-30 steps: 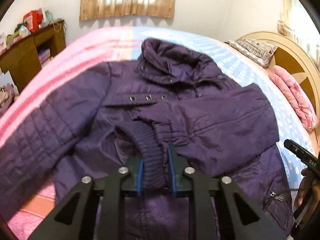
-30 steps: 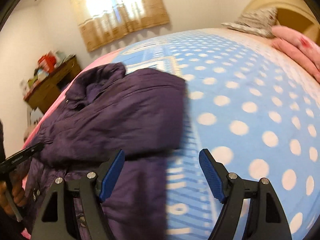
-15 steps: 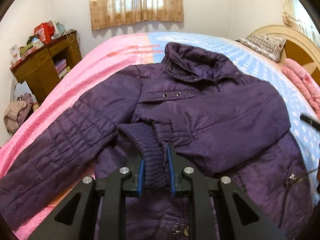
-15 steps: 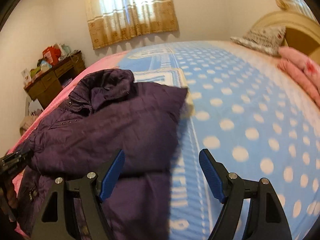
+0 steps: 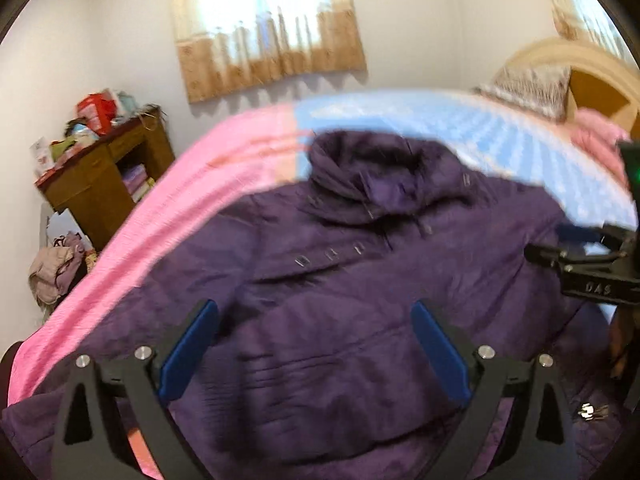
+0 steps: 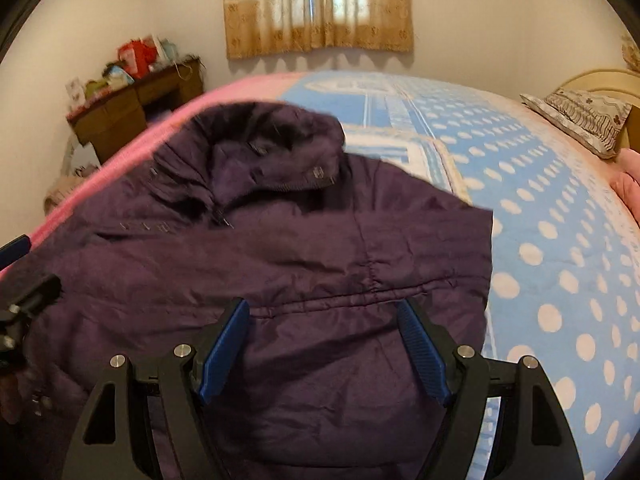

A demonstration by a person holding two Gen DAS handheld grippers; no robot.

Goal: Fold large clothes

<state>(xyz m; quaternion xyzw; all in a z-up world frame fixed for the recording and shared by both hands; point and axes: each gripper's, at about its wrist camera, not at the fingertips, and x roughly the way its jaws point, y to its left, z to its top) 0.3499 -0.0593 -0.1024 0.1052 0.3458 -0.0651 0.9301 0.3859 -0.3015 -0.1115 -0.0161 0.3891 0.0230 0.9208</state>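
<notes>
While the purple jacket point(image 5: 328, 320) lies spread on the bed point(image 6: 560, 240), one sleeve already laid across its chest, the left claw point(image 5: 316, 344) is opening with nothing between its pads. The right claw point(image 6: 324, 352), released above the jacket's folded edge, is best kept clear until the other sleeve, beside the jacket's collar point(image 5: 376, 176), is taken.

A cluttered wooden desk point(image 6: 136, 100) stands upper left, a curtained window point(image 6: 318, 8) top centre, a patterned pillow point(image 6: 580, 120) right.

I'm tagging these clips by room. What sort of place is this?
Most likely a home bedroom: a bed with a pillow, a curtained window and a cluttered wooden desk.
</notes>
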